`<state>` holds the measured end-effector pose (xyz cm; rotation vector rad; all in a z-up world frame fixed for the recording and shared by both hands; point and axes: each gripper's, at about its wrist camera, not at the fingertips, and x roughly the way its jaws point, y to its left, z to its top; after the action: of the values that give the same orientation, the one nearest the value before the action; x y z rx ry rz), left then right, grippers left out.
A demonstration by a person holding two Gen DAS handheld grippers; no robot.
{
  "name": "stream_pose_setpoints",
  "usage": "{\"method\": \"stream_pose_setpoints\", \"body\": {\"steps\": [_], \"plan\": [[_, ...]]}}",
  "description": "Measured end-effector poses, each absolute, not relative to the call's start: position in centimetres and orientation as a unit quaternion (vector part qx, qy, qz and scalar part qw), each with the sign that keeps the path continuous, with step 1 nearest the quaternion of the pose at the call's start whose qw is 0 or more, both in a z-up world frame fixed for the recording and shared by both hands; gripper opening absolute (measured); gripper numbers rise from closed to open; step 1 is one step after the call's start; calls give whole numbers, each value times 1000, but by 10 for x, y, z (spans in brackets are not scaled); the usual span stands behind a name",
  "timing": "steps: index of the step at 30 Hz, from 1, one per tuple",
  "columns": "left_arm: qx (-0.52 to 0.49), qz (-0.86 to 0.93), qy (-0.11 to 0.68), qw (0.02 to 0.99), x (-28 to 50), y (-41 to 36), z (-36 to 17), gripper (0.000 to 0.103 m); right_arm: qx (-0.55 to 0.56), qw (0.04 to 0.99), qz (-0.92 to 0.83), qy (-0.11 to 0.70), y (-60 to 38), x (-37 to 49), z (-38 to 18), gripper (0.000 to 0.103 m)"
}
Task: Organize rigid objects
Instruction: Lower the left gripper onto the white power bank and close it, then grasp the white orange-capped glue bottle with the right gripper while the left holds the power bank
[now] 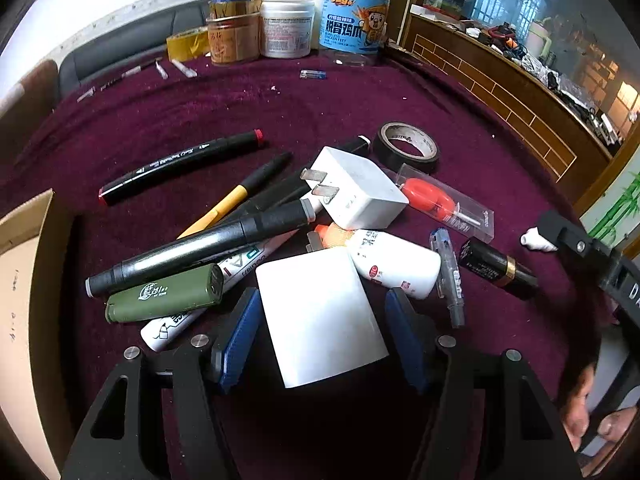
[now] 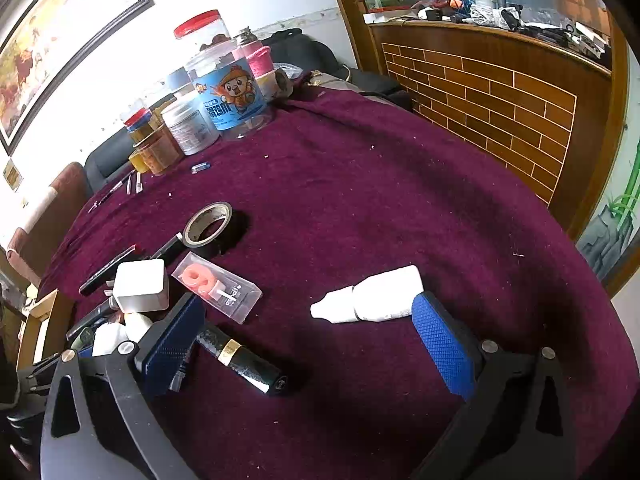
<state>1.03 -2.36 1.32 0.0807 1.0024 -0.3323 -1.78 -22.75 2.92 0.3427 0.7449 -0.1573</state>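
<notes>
Clutter (image 1: 280, 216) strewn across maroon tablecloth (image 1: 280, 112), sofa (image 1: 132, 44) behind.

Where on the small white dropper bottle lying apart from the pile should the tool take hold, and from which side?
Grip the white dropper bottle across its wider round body, not the tapered cap. It lies flat on the cloth, clear of other things, so coming from above with one pad on each long side probably suits best.

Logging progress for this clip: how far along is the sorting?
Barely started. Nothing looks sorted yet. The left tool is shut on a white block. Markers, a charger, tape and a small bottle lie loose on the cloth.
</notes>
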Motion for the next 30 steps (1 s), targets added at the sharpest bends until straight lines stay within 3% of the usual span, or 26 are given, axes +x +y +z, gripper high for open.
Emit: {"method": "stream_pose_setpoints", "body": {"steps": [9, 30], "plan": [[7, -149, 475, 867, 0, -8, 20, 42, 173, 911, -75, 366, -230, -16, 26, 103], [-105, -182, 427, 880, -92, 55, 75, 42, 198, 901, -75, 379, -240, -14, 23, 103]]}}
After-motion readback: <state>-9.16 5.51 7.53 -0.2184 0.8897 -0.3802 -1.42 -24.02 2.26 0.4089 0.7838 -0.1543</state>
